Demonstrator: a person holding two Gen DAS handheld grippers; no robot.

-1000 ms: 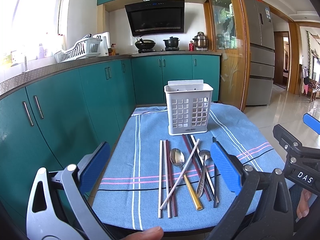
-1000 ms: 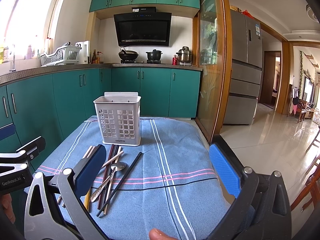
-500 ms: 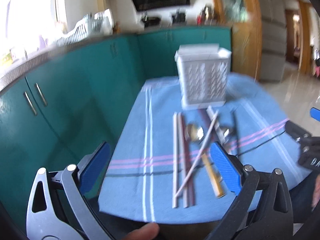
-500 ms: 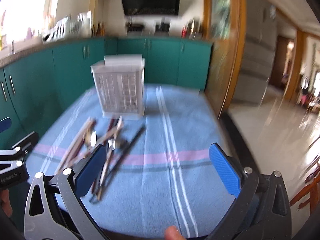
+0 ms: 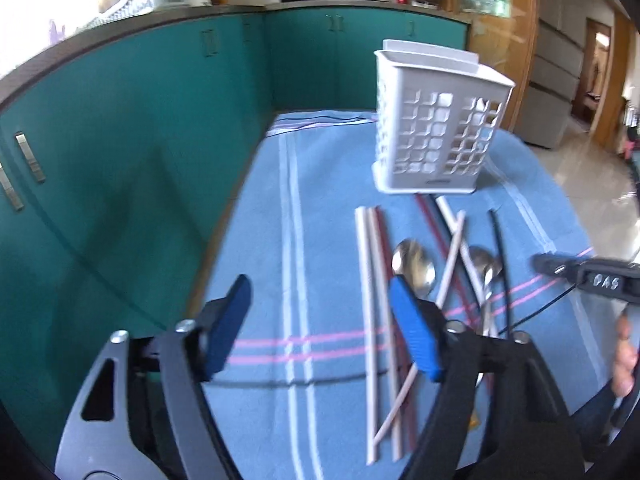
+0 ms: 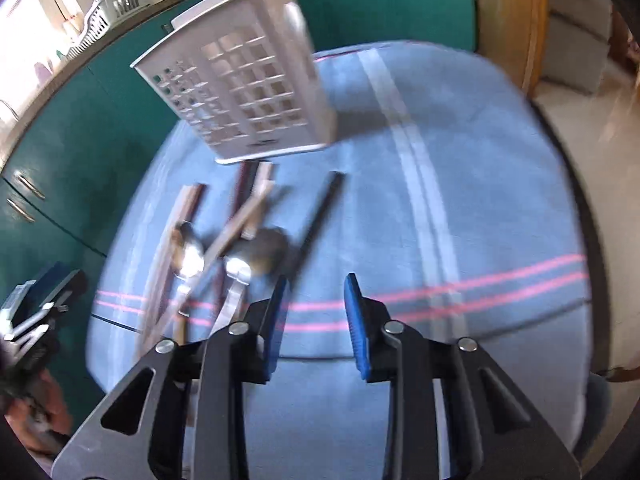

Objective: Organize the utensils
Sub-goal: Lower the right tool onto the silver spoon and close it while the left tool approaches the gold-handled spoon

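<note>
Utensils (image 5: 432,276) lie before white holder (image 5: 436,140).

Holding the left claw (image 5: 320,320) low and pitched downward, blue-padded fingers (image 5: 412,332) spread wide with nothing between them. Holding the right claw (image 6: 316,312) likewise tilted down, its blue pads (image 6: 358,320) drawn closer together but still parted by a clear gap, gripping nothing. Showing the right claw's black body (image 5: 592,280) at the right edge of the left wrist view, with bare fingers of the right hand (image 5: 626,356) wrapping the handle beneath it. Showing the left claw (image 6: 36,312) blurred at the left edge of the right wrist view, the left hand (image 6: 36,408) clasping it from below.
</note>
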